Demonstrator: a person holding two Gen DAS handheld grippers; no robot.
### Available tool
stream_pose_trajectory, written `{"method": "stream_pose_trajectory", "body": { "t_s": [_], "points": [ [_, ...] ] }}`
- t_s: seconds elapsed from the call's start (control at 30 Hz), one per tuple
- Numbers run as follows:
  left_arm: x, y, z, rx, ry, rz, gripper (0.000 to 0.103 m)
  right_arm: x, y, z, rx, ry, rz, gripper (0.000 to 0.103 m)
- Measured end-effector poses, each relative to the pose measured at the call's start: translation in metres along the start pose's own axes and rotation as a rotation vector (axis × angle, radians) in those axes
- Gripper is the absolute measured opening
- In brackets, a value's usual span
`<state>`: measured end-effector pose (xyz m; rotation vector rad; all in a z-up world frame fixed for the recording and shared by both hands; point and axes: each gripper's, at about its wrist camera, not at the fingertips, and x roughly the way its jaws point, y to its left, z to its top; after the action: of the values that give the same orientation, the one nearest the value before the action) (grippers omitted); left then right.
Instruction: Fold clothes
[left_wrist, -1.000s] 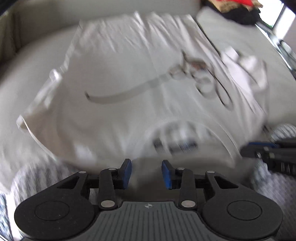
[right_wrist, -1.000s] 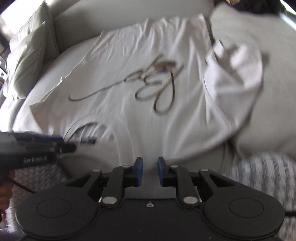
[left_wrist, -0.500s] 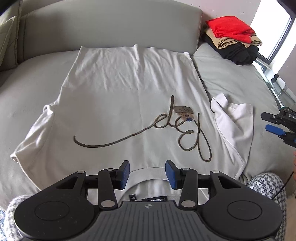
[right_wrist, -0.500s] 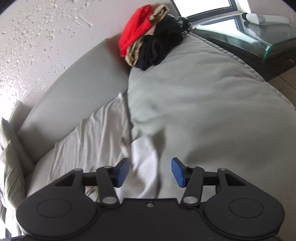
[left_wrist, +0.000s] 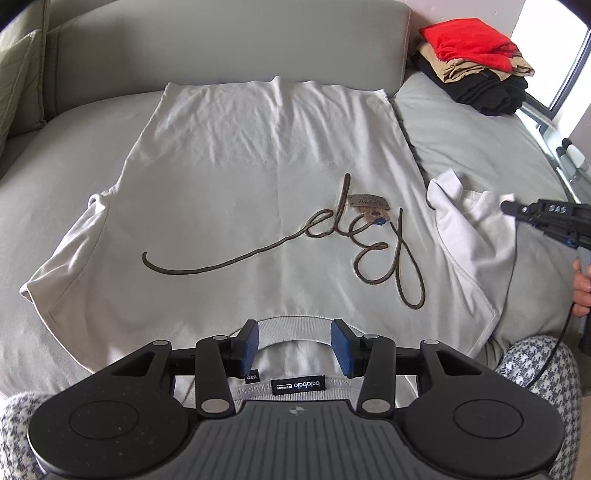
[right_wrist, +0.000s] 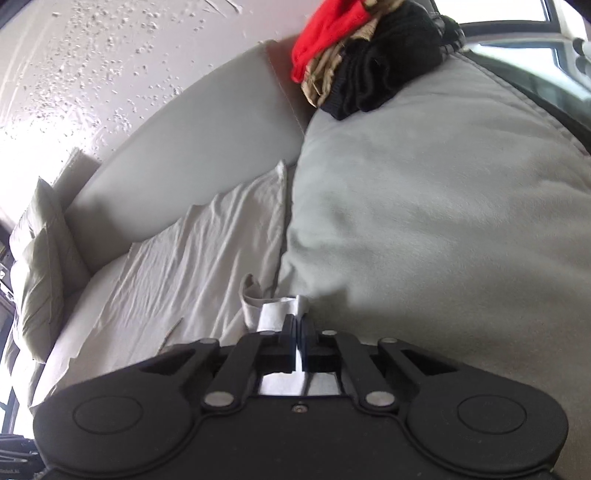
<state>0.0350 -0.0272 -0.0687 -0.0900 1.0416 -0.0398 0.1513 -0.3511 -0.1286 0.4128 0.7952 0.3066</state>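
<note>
Right tool (right_wrist: 298, 334) pinches white T-shirt (left_wrist: 236, 177) sleeve (right_wrist: 275, 310).

White T-shirt (left_wrist: 229, 177) with brown script, grey sofa (left_wrist: 480, 147), blue-padded claws.

The white T-shirt (left_wrist: 236, 177) is soft matt cloth with fine wrinkles. The sofa (left_wrist: 480, 147) is grey, slightly fuzzy fabric. The wall (right_wrist: 110, 55) looks rough, bumpy plaster.
</note>
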Motion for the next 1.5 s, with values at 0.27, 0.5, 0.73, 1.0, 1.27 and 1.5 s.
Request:
{"method": "stream_pose_trajectory", "body": {
  "t_s": [0.27, 0.5, 0.73, 1.0, 1.27, 1.5],
  "points": [
    [0.009, 0.003, -0.003, 0.015, 0.005, -0.021, 0.043, -0.051, 0.008, -0.024, 0.104, -0.202, -0.320, 0.002],
    [0.017, 0.012, -0.010, 0.025, 0.018, -0.053, 0.043, -0.043, 0.036, -0.027, 0.013, -0.128, -0.443, 0.021],
    [-0.007, 0.055, -0.023, -0.059, -0.071, -0.036, 0.046, -0.073, 0.090, -0.037, 0.017, -0.120, -0.365, 0.034],
    [-0.008, 0.090, -0.029, -0.146, -0.091, 0.030, 0.035, -0.013, 0.174, -0.089, -0.161, 0.230, -0.105, 0.022],
    [-0.019, 0.090, -0.036, -0.156, -0.095, 0.053, 0.042, -0.021, 0.189, -0.108, -0.136, 0.254, -0.108, 0.041],
    [-0.010, 0.085, -0.040, -0.129, -0.052, 0.047, 0.036, -0.027, 0.187, -0.116, -0.150, 0.241, -0.115, 0.012]
  ]
}}
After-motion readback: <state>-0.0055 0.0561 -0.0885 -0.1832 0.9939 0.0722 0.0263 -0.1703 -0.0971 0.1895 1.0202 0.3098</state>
